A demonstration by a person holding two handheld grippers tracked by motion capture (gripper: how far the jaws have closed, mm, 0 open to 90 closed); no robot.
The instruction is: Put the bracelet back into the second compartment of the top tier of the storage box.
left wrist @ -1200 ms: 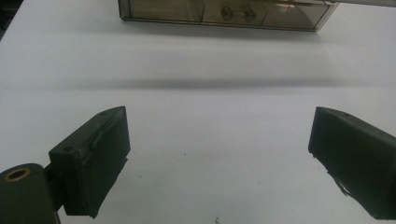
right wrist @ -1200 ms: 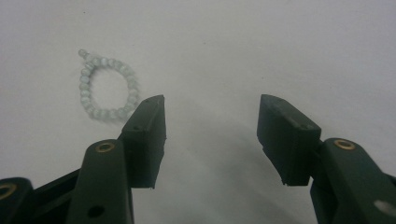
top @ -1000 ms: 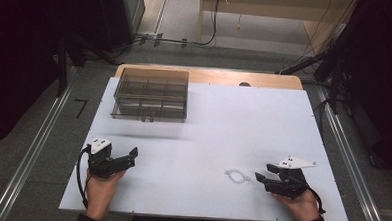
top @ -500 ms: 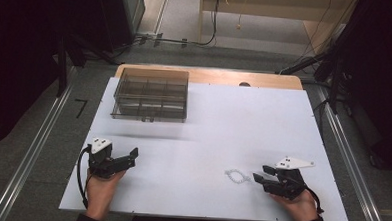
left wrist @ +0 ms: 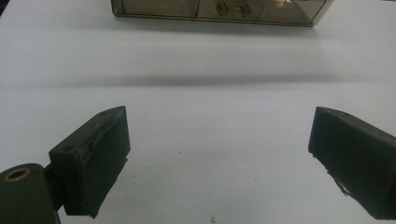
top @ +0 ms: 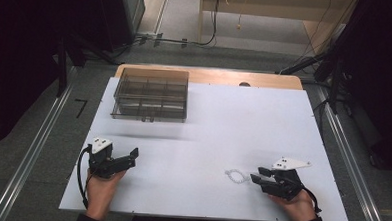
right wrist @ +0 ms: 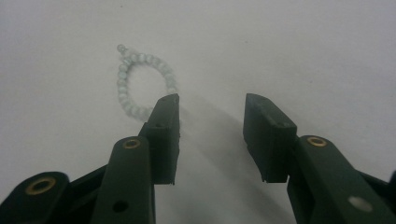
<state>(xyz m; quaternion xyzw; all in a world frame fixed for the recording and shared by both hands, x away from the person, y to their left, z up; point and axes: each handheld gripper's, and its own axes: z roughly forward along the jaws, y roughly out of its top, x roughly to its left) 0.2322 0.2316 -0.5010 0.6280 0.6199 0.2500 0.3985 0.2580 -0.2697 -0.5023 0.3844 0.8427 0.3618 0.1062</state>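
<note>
A small ring of pale beads [top: 237, 176] lies on the white table [top: 233, 122], a little left of my right gripper [top: 258, 174]. In the right gripper view the bead ring [right wrist: 123, 86] sits just beyond the tip of the left jaw, outside the gap. My right gripper [right wrist: 211, 105] is open; its jaws have just been closing, with only bare table between them. Near the front left of the table my left gripper [top: 133, 156] is held low. In its own view the left gripper [left wrist: 219, 135] stands wide open over bare table.
A smoky clear box [top: 148, 117] with several compartments stands at the table's back left. It also shows as the box [left wrist: 219, 9] far ahead in the left gripper view. Metal rails [top: 32, 153] run along both sides of the table.
The right gripper's jaws have drawn closer together. Both hands stay where they were, and the bead ring has not moved.
</note>
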